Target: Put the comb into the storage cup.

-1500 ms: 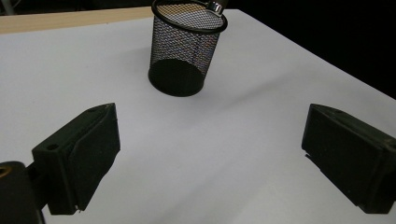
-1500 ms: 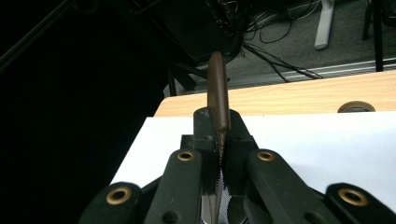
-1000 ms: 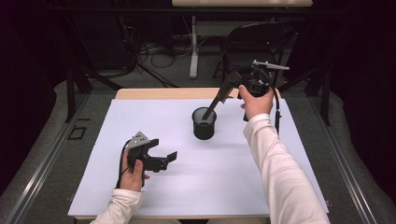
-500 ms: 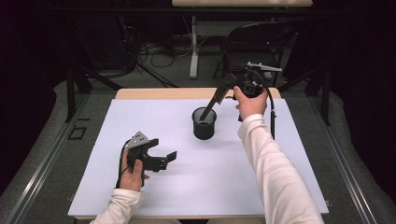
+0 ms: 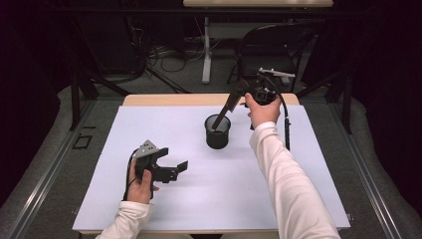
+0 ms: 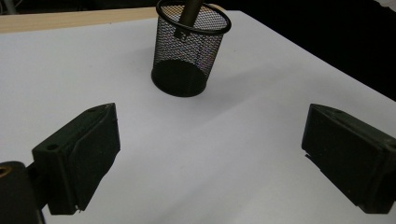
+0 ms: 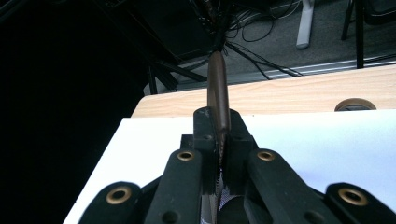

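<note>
Right gripper jaws clenched on thin dark brown pen; tip in black round mesh cup near far edge of white surface. Go slow, let go low. Left gripper jaws released, nothing inside.

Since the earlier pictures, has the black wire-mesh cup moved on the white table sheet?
No. The black wire-mesh cup stands at the same spot, just short of the wooden table edge.

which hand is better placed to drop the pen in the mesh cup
Right. The right hand-held gripper is shut on the pen, whose lower end already sits inside the mesh cup. The left hand-held gripper is open, apart from it.
</note>
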Action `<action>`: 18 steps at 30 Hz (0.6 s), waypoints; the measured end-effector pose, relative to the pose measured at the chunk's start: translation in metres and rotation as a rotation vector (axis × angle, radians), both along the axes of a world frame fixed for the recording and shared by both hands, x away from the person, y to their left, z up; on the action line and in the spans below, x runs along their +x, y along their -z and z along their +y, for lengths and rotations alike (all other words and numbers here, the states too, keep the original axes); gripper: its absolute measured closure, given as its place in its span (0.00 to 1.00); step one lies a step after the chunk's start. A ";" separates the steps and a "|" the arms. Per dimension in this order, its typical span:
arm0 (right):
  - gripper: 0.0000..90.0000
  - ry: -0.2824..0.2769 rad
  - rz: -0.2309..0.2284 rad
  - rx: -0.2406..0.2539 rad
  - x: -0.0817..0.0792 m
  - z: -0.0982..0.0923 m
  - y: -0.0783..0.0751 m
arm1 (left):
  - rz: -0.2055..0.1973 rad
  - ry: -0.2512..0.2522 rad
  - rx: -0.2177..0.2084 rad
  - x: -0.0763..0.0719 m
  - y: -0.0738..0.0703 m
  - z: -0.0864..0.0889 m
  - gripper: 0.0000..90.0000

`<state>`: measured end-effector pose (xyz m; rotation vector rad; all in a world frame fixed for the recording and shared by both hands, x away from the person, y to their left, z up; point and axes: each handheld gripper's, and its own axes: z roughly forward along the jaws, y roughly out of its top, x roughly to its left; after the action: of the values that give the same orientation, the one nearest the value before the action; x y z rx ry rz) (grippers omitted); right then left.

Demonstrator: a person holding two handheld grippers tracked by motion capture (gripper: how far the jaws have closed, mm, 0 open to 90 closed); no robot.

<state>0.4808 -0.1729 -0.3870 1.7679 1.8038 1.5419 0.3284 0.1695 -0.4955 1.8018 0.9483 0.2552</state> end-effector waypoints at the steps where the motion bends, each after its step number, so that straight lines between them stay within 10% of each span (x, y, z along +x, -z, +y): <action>1: 0.97 0.002 0.002 0.000 0.000 0.000 0.001 | -0.001 0.000 0.000 0.000 0.000 0.000 0.05; 18: 0.97 0.024 0.017 -0.008 0.005 -0.002 0.018 | -0.002 -0.003 -0.002 0.000 0.000 0.001 0.05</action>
<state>0.4853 -0.1751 -0.4046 1.7979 1.7877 1.5126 0.3285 0.1700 -0.4954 1.7985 0.9491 0.2580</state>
